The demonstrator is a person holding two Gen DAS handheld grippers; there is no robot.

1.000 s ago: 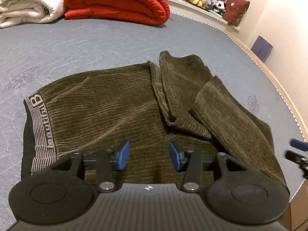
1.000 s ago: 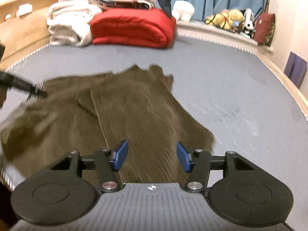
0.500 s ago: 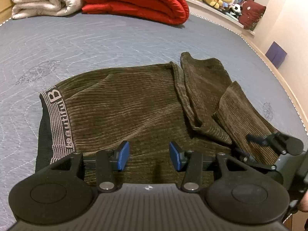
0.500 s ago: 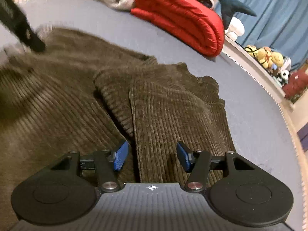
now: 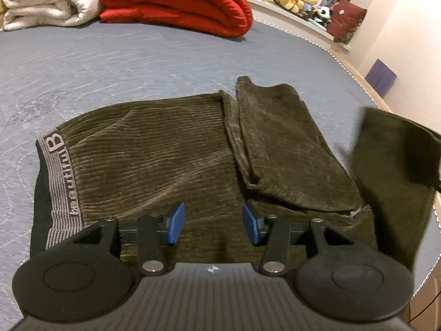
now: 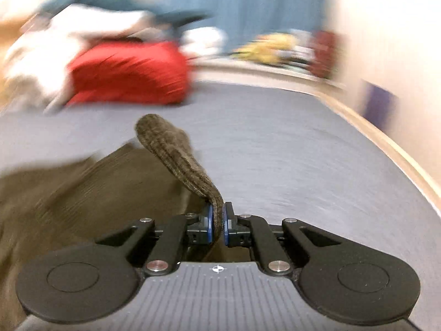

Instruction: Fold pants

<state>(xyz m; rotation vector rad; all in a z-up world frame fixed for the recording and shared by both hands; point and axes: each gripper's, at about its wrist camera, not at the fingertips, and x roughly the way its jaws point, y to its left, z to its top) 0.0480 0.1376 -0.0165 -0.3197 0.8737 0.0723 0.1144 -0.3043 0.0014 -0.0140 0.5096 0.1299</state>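
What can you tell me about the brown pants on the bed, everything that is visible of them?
The pants are dark olive-brown ribbed fabric, like corduroy. Their black and grey waistband carries pale lettering with a large B. They lie partly folded on the grey bed, one leg doubled over. Another part is raised at the right side, blurred. The right hand-held gripper is shut on a fold of the fabric. The left hand-held gripper is open above them.

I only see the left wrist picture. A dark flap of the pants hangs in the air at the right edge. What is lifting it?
Observer: The right gripper is shut on the pants leg, which is pinched between its jaws.
Operator: A thick bunch?
Observer: No, a narrow edge; the leg curls up and forward from the grip.
Operator: Is that picture steady?
Observer: No, the red blanket behind is smeared with blur.
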